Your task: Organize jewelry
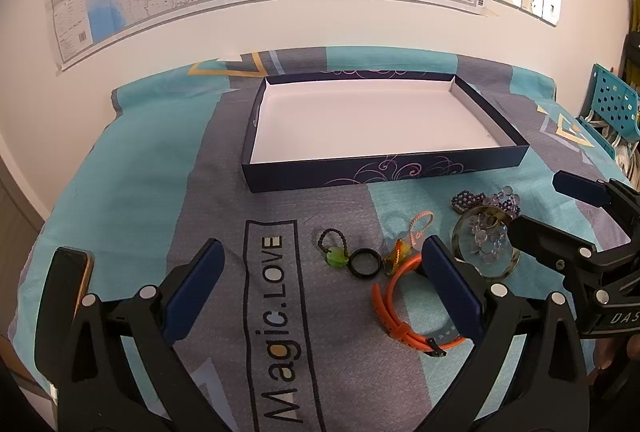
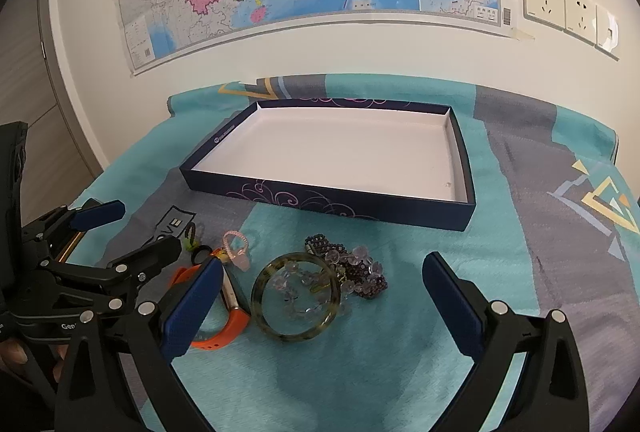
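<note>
Both grippers' jaws gape, released. Best bring the right gripper [image 2: 324, 296] straight over the bangle [image 2: 296, 298], box [image 2: 328, 206] at twelve o'clock.

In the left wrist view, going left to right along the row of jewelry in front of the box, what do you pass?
Green pendant on a black bead loop → black ring → amber pendant with a pink cord → orange watch strap → greenish bangle with clear beads inside it.
</note>
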`<state>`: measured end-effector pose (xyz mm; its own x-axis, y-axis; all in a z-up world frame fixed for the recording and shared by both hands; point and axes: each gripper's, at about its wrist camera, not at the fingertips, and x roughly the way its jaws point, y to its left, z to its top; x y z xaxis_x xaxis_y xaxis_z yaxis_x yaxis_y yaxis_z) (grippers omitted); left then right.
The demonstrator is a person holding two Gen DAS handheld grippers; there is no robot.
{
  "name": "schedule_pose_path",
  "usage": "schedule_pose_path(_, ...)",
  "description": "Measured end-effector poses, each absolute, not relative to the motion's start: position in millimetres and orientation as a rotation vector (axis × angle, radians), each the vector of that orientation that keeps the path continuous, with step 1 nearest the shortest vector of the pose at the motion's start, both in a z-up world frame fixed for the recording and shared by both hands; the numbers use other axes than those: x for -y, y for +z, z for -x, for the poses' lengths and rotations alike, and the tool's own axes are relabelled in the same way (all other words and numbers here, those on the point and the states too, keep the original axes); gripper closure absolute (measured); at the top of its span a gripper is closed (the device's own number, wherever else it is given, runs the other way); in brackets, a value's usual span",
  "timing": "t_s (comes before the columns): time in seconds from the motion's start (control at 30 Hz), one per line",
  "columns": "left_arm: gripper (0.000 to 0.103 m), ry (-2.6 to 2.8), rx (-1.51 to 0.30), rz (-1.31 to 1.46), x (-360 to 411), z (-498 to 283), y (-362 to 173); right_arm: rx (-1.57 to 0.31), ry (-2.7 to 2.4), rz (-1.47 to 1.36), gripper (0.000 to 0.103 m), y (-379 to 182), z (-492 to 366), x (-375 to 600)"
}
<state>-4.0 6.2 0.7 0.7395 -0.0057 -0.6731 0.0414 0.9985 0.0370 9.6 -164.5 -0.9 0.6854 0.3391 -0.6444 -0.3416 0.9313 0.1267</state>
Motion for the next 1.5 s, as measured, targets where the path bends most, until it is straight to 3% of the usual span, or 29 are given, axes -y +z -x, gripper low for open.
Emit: schedule_pose_path(1.5,0.006,-0.026,-0.737,-0.053,-6.4,5.7,-1.5,-0.729,0.405,-0.007,0.007,-2.2,-8.4,161.9)
